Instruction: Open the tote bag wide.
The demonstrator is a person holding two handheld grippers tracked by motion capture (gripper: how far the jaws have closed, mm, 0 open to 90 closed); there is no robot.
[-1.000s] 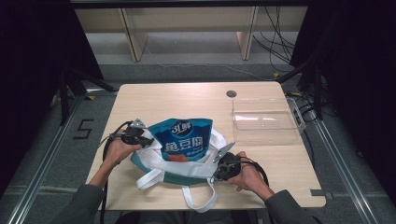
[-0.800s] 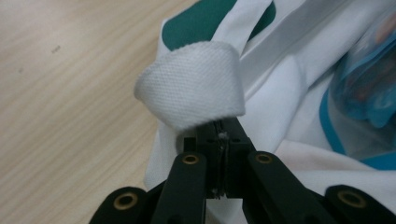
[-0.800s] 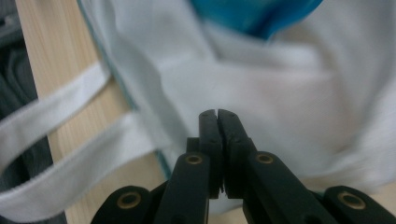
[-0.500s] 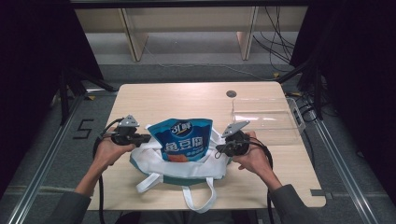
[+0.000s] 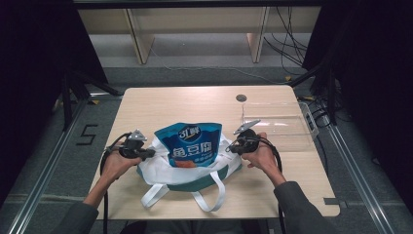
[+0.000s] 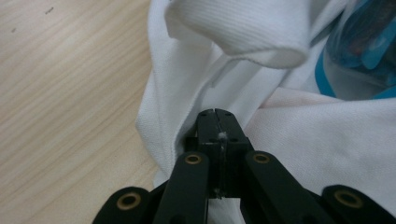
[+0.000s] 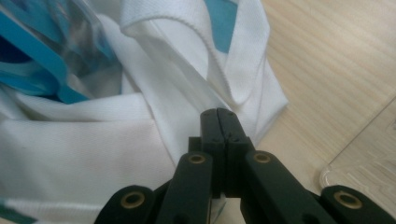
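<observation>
A white tote bag [image 5: 160, 170] with a teal base lies at the table's near middle. A blue snack pouch [image 5: 191, 146] stands in its mouth. My left gripper [image 5: 152, 153] is at the bag's left edge, and its jaws have just closed a little further on a pinch of white cloth [image 6: 205, 56]; the left gripper [image 6: 215, 112] is shut on it. At the bag's right edge my right gripper [image 5: 229, 147] holds the rim. In its own view the right gripper [image 7: 217, 111] is shut, with the bag's white folds [image 7: 187, 51] drawn to its tip and the blue pouch [image 7: 32, 56] behind.
A clear plastic tray [image 5: 282, 126] sits on the wooden table [image 5: 195, 102] just right of my right hand. A dark round hole [image 5: 241, 97] marks the tabletop behind it. The bag's white straps [image 5: 214, 200] trail toward the near edge.
The right gripper has moved away from the near edge, up along the bag's right side. The left hand swung out left and came back. The bag's mouth now spreads wider.
</observation>
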